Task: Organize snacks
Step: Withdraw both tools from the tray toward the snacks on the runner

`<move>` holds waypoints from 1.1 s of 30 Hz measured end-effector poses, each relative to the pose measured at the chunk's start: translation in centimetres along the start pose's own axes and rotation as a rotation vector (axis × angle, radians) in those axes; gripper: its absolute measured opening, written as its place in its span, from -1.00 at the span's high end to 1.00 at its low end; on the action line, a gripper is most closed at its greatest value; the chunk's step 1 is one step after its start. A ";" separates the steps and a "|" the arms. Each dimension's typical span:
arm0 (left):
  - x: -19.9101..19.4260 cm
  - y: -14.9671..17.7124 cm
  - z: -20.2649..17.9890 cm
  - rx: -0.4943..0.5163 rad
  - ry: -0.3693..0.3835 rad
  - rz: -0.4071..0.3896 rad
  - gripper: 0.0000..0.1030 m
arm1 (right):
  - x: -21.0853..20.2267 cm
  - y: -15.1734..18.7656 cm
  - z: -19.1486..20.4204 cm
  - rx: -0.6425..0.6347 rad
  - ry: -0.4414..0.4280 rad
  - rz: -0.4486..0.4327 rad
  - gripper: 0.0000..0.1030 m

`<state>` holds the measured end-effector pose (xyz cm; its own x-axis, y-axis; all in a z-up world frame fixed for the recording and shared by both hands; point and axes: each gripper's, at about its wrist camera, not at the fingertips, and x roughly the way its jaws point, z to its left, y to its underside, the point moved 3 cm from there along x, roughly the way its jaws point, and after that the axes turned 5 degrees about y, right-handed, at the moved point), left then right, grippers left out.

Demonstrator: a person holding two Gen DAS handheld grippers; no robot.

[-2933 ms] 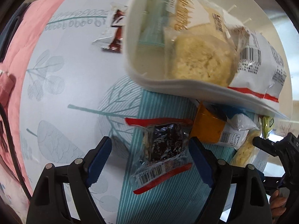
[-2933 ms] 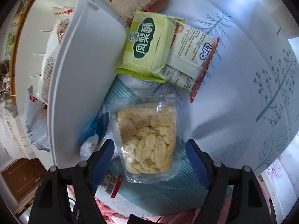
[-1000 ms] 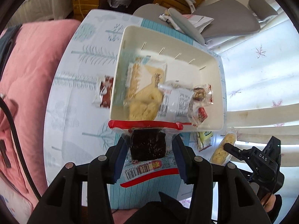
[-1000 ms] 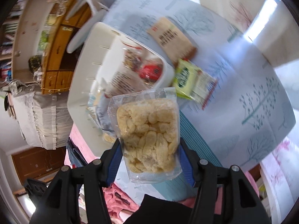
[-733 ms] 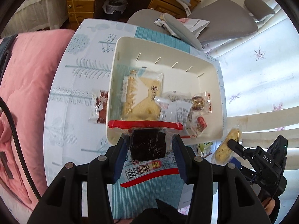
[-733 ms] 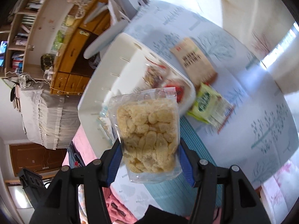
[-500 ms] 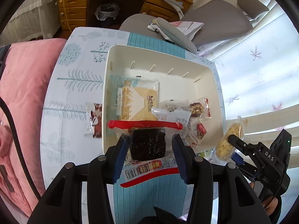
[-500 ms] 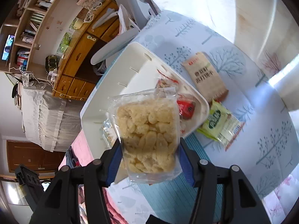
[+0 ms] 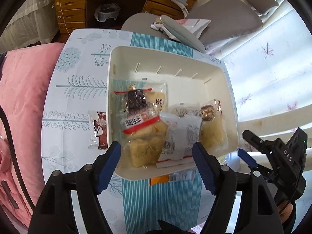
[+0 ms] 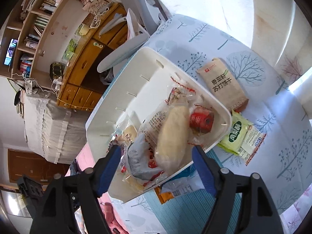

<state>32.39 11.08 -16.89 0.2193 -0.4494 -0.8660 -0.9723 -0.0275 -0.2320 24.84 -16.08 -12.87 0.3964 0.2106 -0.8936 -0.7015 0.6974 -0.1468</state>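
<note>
Both the left gripper [image 9: 157,165] and right gripper [image 10: 156,167] now hover with fingers spread and empty, their dark cake [image 9: 136,101] and pale puffs [image 10: 172,134] dropped into the bin [image 9: 167,54], so several packets beside the bin remain.

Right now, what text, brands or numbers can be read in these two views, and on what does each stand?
"DAS": white letters on the right claw's black body, left wrist view.
"奇亚籽 苏打饼干": brown cracker pack on the tablecloth.
"凤梨酥": green pastry pack, partly legible.
Blue letters on the white wafer pack: too small to read.
Barcode and print on the dark brownie pack in the white bin: blurred.
</note>
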 end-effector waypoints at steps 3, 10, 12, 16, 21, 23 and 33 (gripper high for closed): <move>0.0 0.5 -0.5 0.009 0.006 0.007 -0.44 | -1.1 0.1 -0.2 -0.022 0.013 -0.029 -0.51; -0.7 2.2 -2.6 0.027 0.013 0.012 -0.46 | -3.3 0.7 -0.9 -0.112 0.067 -0.078 -0.52; -1.0 3.0 -3.1 0.026 0.011 0.005 -0.53 | -3.9 0.9 -1.0 -0.153 0.082 -0.090 -0.52; -1.2 4.6 -3.8 0.016 0.005 0.005 -0.53 | -5.0 1.5 -1.1 -0.243 0.097 -0.113 -0.52; -1.0 6.7 -4.8 -0.005 -0.014 0.011 -0.53 | -5.5 2.3 -2.0 -0.333 0.123 -0.096 -0.52; -0.7 7.5 -5.1 -0.012 -0.024 0.018 -0.53 | -5.6 2.7 -2.5 -0.369 0.133 -0.088 -0.52; 1.3 10.2 -6.7 -0.063 -0.060 0.036 -0.53 | -4.9 3.7 -5.1 -0.525 0.200 -0.054 -0.52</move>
<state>22.17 4.23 -17.38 0.1872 -0.3966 -0.8987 -0.9823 -0.0694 -0.1740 17.29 -18.00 -11.24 0.3560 0.0145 -0.9344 -0.9041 0.2582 -0.3405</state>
